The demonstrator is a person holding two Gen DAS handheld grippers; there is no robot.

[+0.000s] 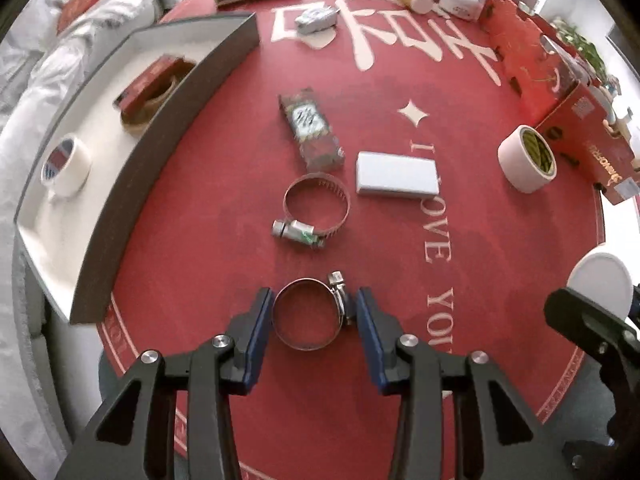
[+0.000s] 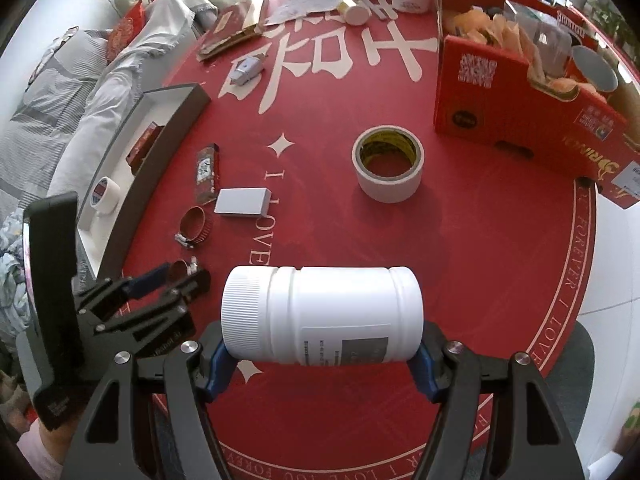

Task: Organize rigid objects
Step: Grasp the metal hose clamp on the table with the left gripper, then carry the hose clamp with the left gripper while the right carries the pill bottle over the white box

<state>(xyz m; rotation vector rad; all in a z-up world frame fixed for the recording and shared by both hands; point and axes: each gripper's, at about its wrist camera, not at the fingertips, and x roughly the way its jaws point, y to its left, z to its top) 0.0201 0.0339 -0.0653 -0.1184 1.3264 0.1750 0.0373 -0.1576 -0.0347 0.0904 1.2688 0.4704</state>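
Note:
A small steel hose clamp (image 1: pixel 339 292) lies on the red round table mat (image 1: pixel 400 280), and my left gripper (image 1: pixel 314 312) is shut on it, one blue pad against the ring and the other against the screw housing. The right wrist view shows that same left gripper (image 2: pixel 176 276) at the left, pointing steeply down. My right gripper (image 2: pixel 320 360) is shut on a white plastic bottle (image 2: pixel 320 304), which lies sideways between the fingers above the mat, cap to the left. The bottle's end (image 1: pixel 600 284) shows at the right edge of the left wrist view.
Beyond the held clamp lie a bigger hose clamp (image 1: pixel 316 208), a white box (image 1: pixel 396 174) and a patterned box (image 1: pixel 312 128). A wide tape roll (image 2: pixel 388 168) stands mid-mat. The dark-walled tray (image 1: pixel 160 120) at the left holds a tape roll (image 1: pixel 64 164) and a red box (image 1: pixel 152 88). A red carton (image 2: pixel 520 100) stands at the right.

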